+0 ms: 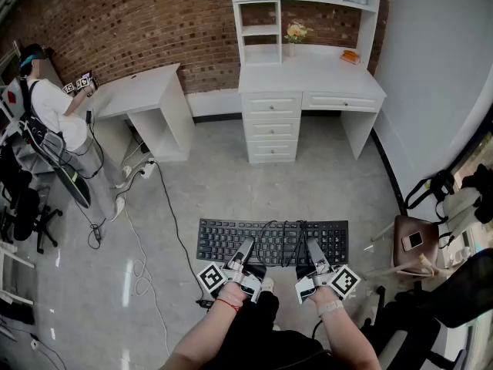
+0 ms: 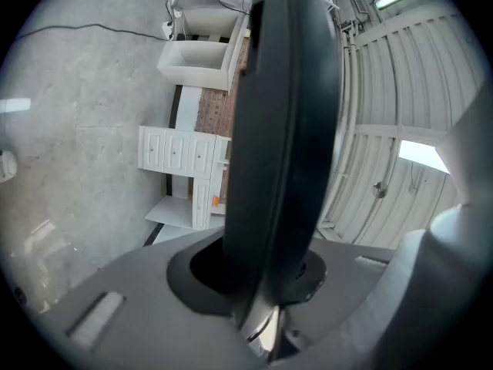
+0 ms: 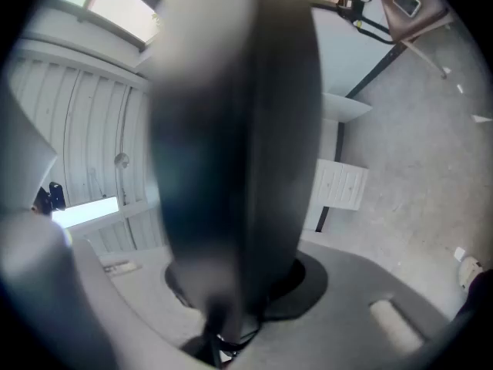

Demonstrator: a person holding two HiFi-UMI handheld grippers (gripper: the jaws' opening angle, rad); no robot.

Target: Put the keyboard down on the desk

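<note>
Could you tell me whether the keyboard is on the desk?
No, the left claw and right claw hold the keyboard over the floor, short of the desk.

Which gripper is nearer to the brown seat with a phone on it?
Right. The right gripper holds the keyboard nearer the brown seat; the left gripper holds it farther to the left.

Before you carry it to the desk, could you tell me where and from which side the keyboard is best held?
Grip its near long edge from your side, one gripper either side of the middle, as the left gripper and right gripper do. The keyboard is long, thin and flat, so two spaced grips keep it level. Stay off the cable lying on it.
</note>
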